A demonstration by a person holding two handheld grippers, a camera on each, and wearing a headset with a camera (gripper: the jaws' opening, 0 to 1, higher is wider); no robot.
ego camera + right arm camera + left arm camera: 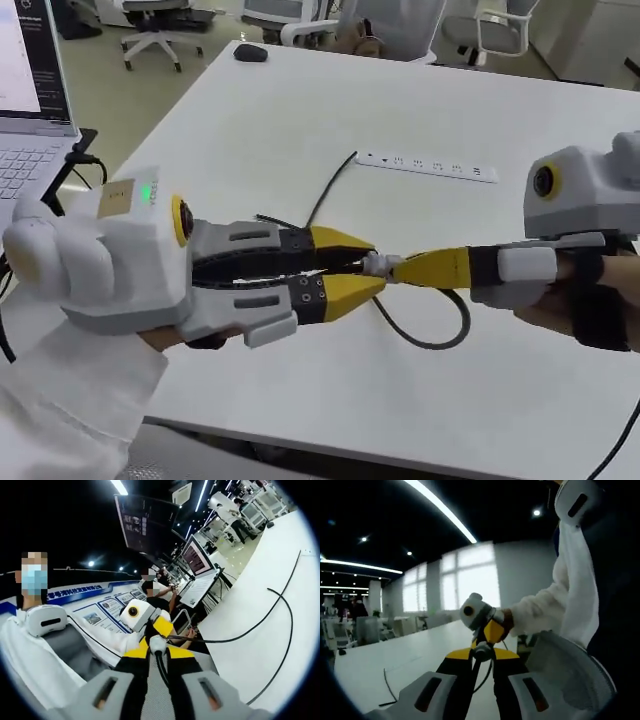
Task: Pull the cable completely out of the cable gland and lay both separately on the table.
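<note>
Cable [432,345] and gland [381,265] held above the desk [420,110], between two claws that meet tip to tip. The left claw [368,266] comes in from the left with its yellow jaws converging on the small pale gland and pinching it. The right claw [399,270] comes in from the right with its jaws pressed almost flat together. We judge that it nips the black cable just where it leaves the gland, though the exact contact is too small to confirm. Below the claws the cable sags in a loose loop onto the desk, and another run trails away toward the power strip [425,166]. From this sag we take the cable to be light, limp and thin, with a smooth jacket that may slide under a weak pinch. The gland looks small, rigid and light, and its rounded body could roll or twist out of flat jaws. We expect the gland's seal to drag on the jacket, so the pull probably needs steady force along the cable's axis, not a sideways jerk. The best hold on the gland is across its widest body. The best hold on the cable is close to the gland, where little slack can buckle, and we regrip further along as length comes free. The cable is not yet out, and neither part lies separately on the desk.
</note>
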